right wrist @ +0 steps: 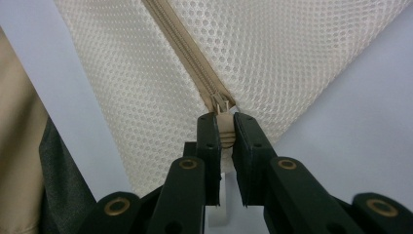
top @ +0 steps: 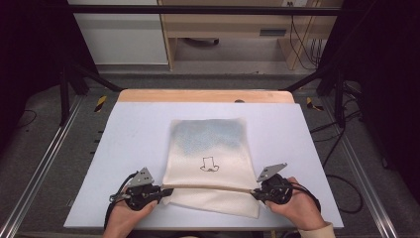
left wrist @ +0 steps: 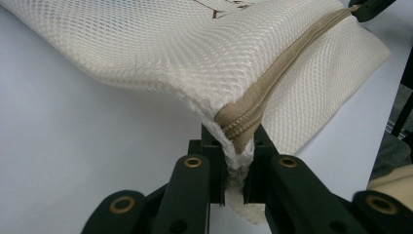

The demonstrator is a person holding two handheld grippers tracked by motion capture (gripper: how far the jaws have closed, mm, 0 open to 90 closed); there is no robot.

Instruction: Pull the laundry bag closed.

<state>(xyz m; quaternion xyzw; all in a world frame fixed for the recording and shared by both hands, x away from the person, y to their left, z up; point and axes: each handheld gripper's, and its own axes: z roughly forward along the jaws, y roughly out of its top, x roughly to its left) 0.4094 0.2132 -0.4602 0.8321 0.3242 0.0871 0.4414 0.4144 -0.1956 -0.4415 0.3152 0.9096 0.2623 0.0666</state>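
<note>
At 6 o'clock on the table (top: 129,129), a cream mesh bag (top: 210,148) lies flat. Left gripper (left wrist: 238,163), at the bag's 8 o'clock corner, is clamped on the zipper (left wrist: 253,105) end; right gripper (right wrist: 225,131), at 4 o'clock, is closed on the zipper pull (right wrist: 225,127).

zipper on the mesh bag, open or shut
Shut: the zipper teeth run joined along the mesh bag, with the pull at the end, between the right gripper's jaws.

No readable text or labels
</note>
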